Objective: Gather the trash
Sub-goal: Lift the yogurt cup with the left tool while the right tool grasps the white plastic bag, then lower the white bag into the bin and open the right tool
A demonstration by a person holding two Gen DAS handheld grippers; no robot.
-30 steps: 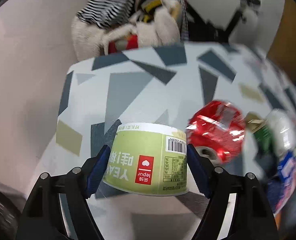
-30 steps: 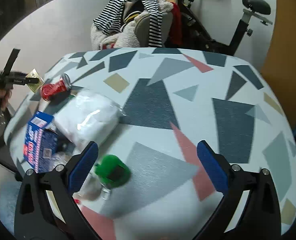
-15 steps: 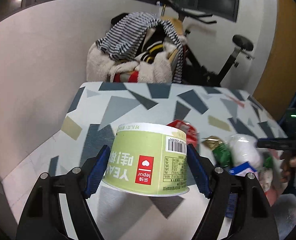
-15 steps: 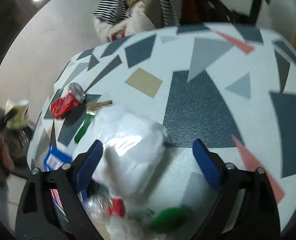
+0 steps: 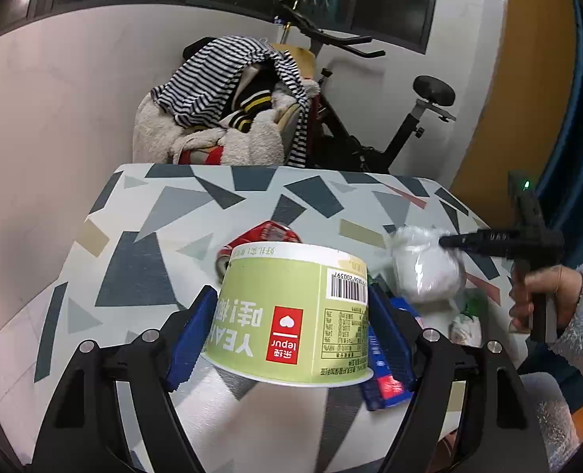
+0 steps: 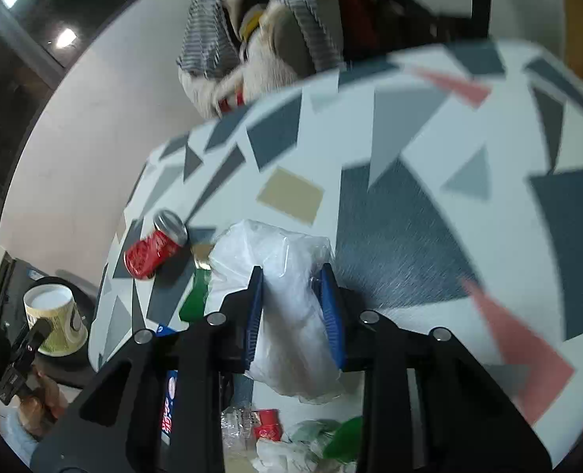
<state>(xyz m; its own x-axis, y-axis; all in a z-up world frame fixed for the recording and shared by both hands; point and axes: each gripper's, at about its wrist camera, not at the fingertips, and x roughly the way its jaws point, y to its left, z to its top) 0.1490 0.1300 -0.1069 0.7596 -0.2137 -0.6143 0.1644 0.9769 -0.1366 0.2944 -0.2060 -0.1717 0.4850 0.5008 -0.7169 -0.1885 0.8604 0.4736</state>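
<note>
- Because we are gathering rubbish two pieces at a time, our right gripper (image 6: 294, 311) has just been closing on the white plastic bag (image 6: 287, 276), and its blue pads now pinch the bag's crumpled middle where it lies on the table (image 6: 429, 181).
- Soft, glossy film bunches between the jaws, so we judge the hold could slip if it caught only loose folds.
- Our left gripper (image 5: 291, 329) clasps the green paper cup (image 5: 291, 307) upside down by its sides, lifted over the table's near edge; the stiff tapered wall suits a broad squeeze.
- Nearby, the red can (image 6: 155, 248) lies on its side, smooth metal, just beside a green wrapper (image 6: 194, 295).
- A blue carton (image 5: 382, 374) and more crumpled wrappers (image 6: 311, 437) wait at the table's near edge.
</note>
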